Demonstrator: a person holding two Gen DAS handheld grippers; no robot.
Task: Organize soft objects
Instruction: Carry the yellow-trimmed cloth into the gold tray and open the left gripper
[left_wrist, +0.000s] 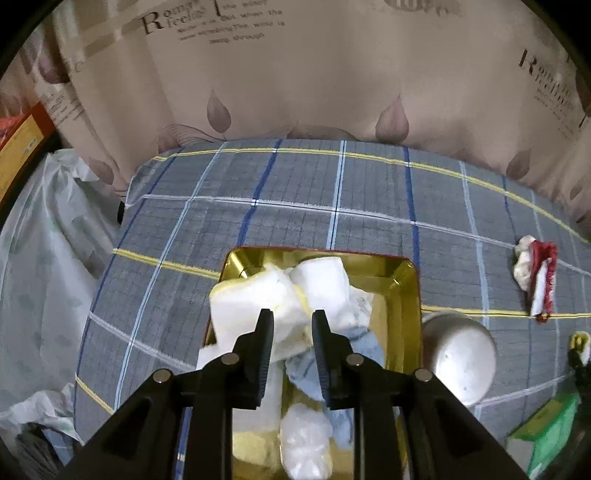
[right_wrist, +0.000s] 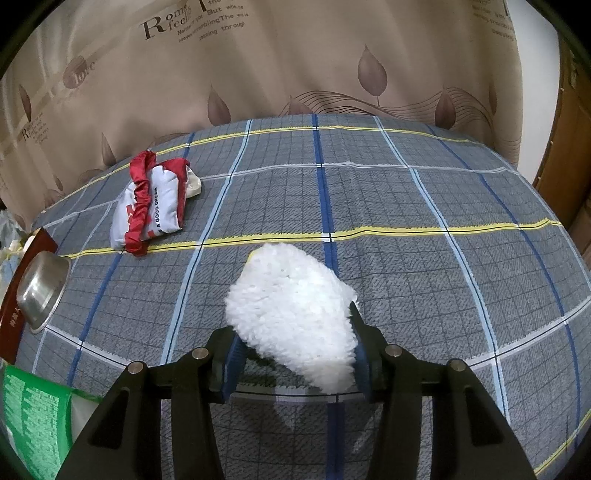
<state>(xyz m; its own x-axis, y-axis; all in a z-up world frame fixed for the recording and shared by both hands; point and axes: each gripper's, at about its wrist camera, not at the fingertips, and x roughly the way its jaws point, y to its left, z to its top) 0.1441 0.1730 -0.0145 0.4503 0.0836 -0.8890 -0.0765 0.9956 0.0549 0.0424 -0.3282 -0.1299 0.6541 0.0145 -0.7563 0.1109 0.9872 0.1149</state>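
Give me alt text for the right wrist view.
The right gripper holds a fluffy white pad between its fingers above a grey plaid cloth. A red and white fabric bundle lies far left, a steel bowl at the left edge.

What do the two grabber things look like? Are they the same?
Nearly twins. The left gripper and right gripper are both black plastic, with triangle-shaped holes in the frame and round silver bolts along the top. The left one's fingers are black and ribbed. The right one's fingers have blue ribbed pads. No cables, sleeves or hands show.
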